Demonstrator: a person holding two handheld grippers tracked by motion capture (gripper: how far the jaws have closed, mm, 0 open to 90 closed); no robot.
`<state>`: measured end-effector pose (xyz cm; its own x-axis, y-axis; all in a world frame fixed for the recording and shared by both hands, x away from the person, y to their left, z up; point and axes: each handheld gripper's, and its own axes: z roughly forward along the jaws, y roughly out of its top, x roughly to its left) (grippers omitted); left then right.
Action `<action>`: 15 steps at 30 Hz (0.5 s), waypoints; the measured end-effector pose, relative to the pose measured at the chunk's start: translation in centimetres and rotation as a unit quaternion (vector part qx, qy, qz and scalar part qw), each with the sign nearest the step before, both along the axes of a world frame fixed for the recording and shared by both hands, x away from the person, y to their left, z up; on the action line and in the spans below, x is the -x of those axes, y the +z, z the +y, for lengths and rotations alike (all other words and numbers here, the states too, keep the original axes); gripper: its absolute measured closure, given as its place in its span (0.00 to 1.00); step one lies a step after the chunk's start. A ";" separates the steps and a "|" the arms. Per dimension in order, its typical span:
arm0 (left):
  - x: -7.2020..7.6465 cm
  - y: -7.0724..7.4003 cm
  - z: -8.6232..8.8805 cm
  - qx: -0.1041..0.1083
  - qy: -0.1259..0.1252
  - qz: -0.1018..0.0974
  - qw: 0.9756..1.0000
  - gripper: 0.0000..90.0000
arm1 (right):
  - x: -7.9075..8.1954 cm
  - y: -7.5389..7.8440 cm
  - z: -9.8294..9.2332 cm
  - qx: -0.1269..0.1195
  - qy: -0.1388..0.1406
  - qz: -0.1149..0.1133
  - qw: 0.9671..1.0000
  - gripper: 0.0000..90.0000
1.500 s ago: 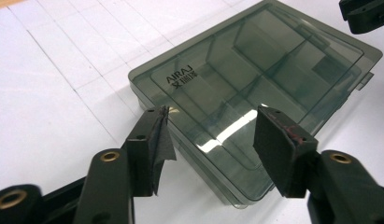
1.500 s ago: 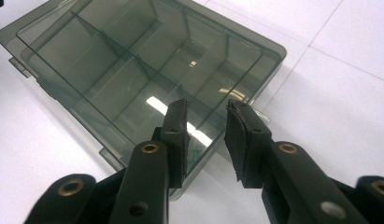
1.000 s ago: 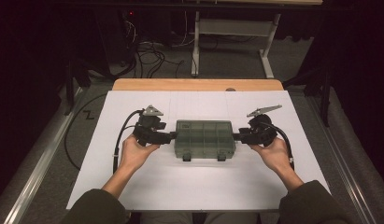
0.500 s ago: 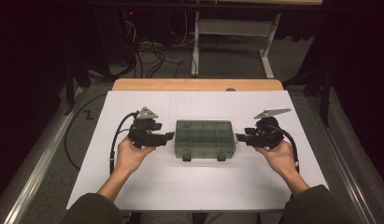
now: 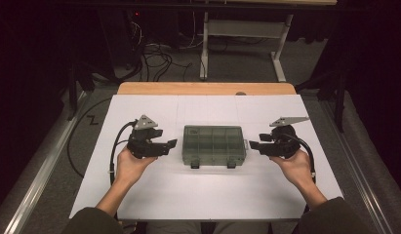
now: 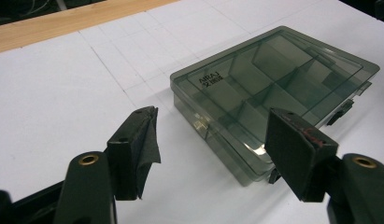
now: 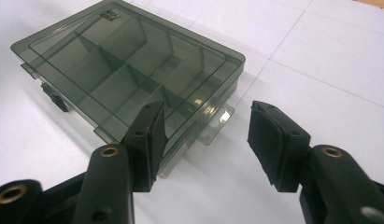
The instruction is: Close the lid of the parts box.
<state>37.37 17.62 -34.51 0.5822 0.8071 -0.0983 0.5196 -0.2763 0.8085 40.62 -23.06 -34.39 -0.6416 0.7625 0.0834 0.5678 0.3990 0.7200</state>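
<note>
A white table (image 5: 139, 195) is seen from the high view, with a bare wooden strip (image 5: 206, 88) along its 12 o'clock edge. At the table's centre lies a smoky transparent compartment box (image 5: 214, 146), lid shut, flat on the surface. Its two dark latches (image 5: 195, 165) face 6 o'clock, toward the person. Inside, dividers are visible through the lid and the compartments look empty.

The left gripper (image 5: 168, 144) is held at the box's 9 o'clock, just beside its end wall and apart from it; in the left gripper view its jaws are spread wide, with nothing between them. The right gripper (image 5: 254, 145) is held at the box's 3 o'clock, near the small clear hanging tab (image 7: 216, 122); its jaws too are spread, with nothing pinched.

The box is judged to be light and slick. If only one gripper is pressed against an end, the box may be pushed across the smooth table or spun. If the thin tab alone is pinched, it could flex or slip. If the latches are pried without the body being braced, the box may be tipped.
</note>
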 end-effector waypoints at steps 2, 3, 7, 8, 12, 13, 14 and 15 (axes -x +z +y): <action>0.2 0.0 0.2 0.006 0.002 -0.003 1.000 0.38 | 0.1 0.0 -0.1 -0.001 0.000 -0.003 1.000 0.52; 0.2 0.0 0.3 0.007 0.000 -0.002 1.000 0.38 | 0.2 0.0 -0.1 -0.001 -0.001 -0.004 1.000 0.52; 0.5 -0.2 0.6 0.013 0.005 -0.009 1.000 0.38 | 0.4 0.0 -0.3 -0.004 -0.001 -0.006 1.000 0.51; 0.6 -0.3 0.7 0.012 0.005 -0.011 1.000 0.38 | 0.5 -0.1 -0.4 -0.004 0.000 -0.008 1.000 0.51; 0.9 -0.3 0.9 0.015 0.006 -0.014 1.000 0.37 | 0.6 -0.2 -0.7 -0.007 -0.001 -0.009 1.000 0.50; 1.0 -0.3 1.0 0.015 0.007 -0.015 1.000 0.37 | 0.7 -0.2 -0.7 -0.008 -0.002 -0.009 1.000 0.50; 1.0 -0.3 1.0 0.016 0.007 -0.016 1.000 0.37 | 0.7 -0.2 -0.8 -0.008 -0.003 -0.009 1.000 0.50; 1.1 -0.3 1.1 0.017 0.008 -0.017 1.000 0.37 | 0.8 -0.2 -0.9 -0.009 -0.003 -0.010 1.000 0.50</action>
